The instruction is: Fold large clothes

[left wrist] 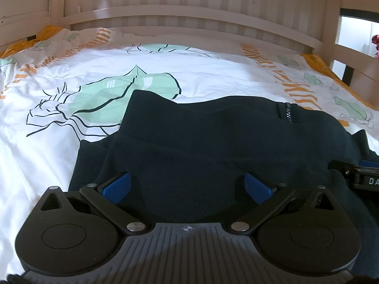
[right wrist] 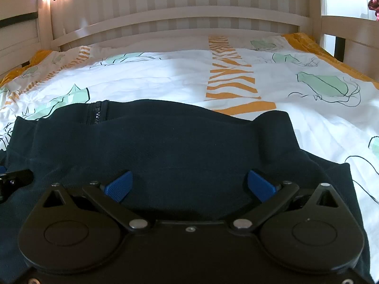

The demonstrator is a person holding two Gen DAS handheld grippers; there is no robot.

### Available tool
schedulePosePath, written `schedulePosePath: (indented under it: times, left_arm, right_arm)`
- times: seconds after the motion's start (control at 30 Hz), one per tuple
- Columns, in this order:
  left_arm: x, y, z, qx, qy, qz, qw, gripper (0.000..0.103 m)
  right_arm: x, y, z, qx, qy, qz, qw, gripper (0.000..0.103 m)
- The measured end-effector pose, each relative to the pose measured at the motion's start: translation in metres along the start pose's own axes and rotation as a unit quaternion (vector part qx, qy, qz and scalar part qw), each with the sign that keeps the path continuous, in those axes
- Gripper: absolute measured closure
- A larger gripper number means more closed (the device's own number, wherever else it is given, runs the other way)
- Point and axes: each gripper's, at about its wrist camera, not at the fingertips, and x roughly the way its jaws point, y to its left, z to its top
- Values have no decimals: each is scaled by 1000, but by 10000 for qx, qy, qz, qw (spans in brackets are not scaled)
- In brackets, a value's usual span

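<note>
Left gripper (left wrist: 187, 188) and right gripper (right wrist: 190, 187) both spread wide, empty, over the folded navy zip garment (left wrist: 213, 142) mid-duvet (left wrist: 71, 142); fold looks mid-way, next: pinch an edge.

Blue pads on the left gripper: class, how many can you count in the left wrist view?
2. One pad sits at the left fingertip and the other pad at the right, set wide apart over the dark garment. None looks hidden.
</note>
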Motion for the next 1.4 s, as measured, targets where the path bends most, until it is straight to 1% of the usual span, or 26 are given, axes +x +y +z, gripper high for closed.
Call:
schedulePosePath:
  times: [0.43, 0.63, 0.77, 0.93, 1.1, 1.2, 1.33, 1.4]
  left_arm:
    - [-3, 0, 0, 7, -24, 24, 10000, 0]
    - [-8, 4, 3, -3, 107, -78, 9999, 0]
    - [-21, 14, -2, -87, 167, -226, 9996, 0]
    - [-40, 21, -10, -25, 290, -372, 9989, 0]
    - [-61, 31, -19, -85, 378, -586, 9975, 0]
    - [-77, 38, -24, -206, 324, -734, 9966, 0]
    - [-98, 47, -31, -309, 197, -940, 9949, 0]
    - [-106, 52, -36, -351, 224, -1011, 9940, 0]
  right_arm:
    - [-5, 0, 0, -33, -66, -48, 10000, 0]
    - [-10, -1, 0, -23, -28, -32, 10000, 1]
    - [-25, -1, -6, -27, -25, -26, 10000, 1]
    - [-52, -2, -19, -140, -112, -8, 9998, 1]
    - [-78, -14, -32, 256, -52, 213, 9994, 1]
    - [-97, -18, -40, 403, -44, 316, 9987, 1]
    - [-125, -28, -55, 806, -31, 717, 9942, 1]
    - [-138, -34, -64, 1010, -54, 855, 9912, 1]
